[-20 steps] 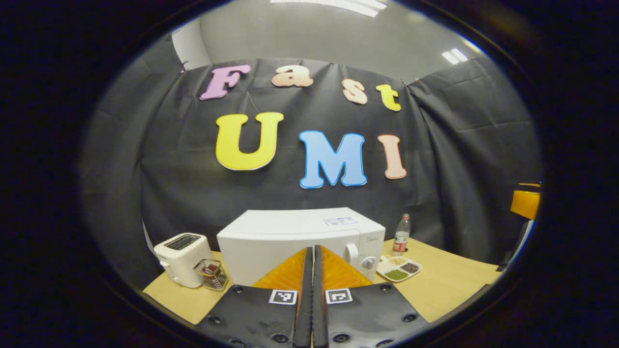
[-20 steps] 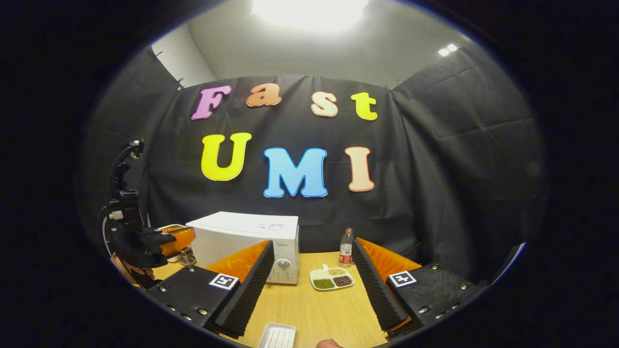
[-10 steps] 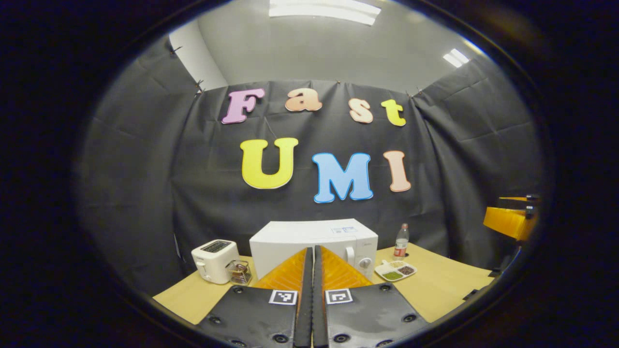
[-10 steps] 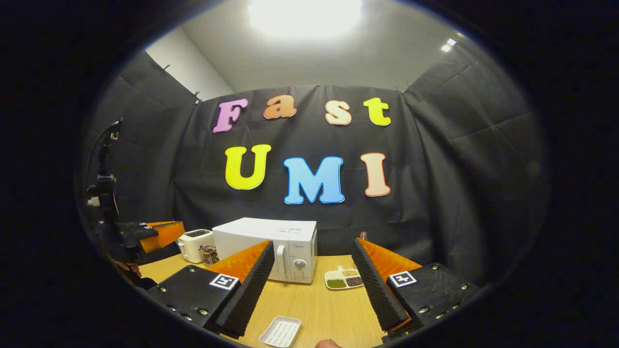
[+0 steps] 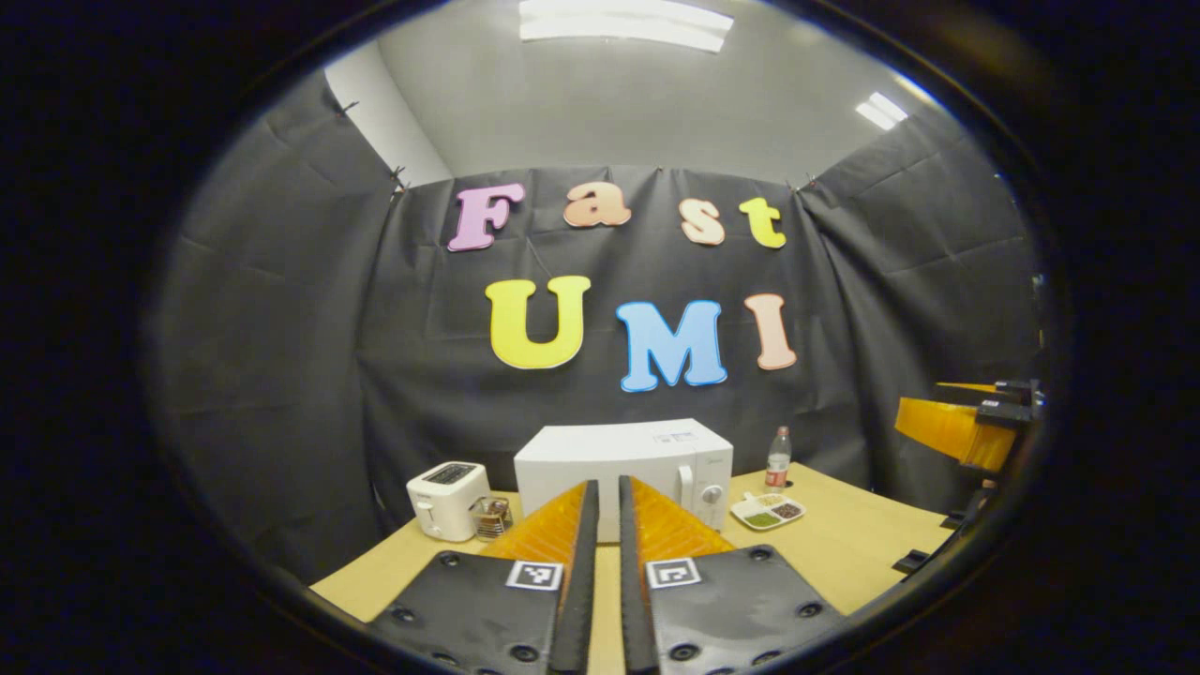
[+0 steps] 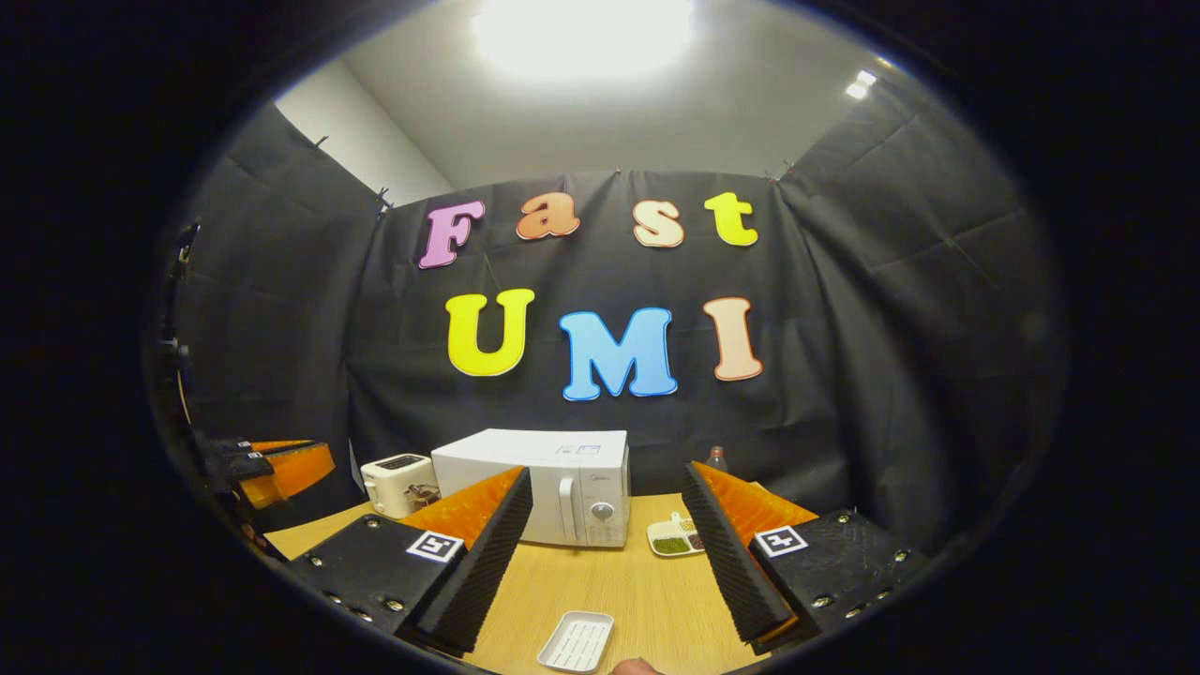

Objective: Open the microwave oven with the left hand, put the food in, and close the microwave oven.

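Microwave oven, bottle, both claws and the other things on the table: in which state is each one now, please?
Microwave oven: door closed.
Toaster: standing upright, slots empty.
Bottle: upright, capped.
Divided dish: filled with grains.
White tray: empty.
Left claw: a narrow gap between fingers, holding nothing.
Right claw: wide open, empty.

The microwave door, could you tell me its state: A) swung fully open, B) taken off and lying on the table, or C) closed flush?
C: the white microwave has its door flush with the front, and its handle lies flat beside the control knob.
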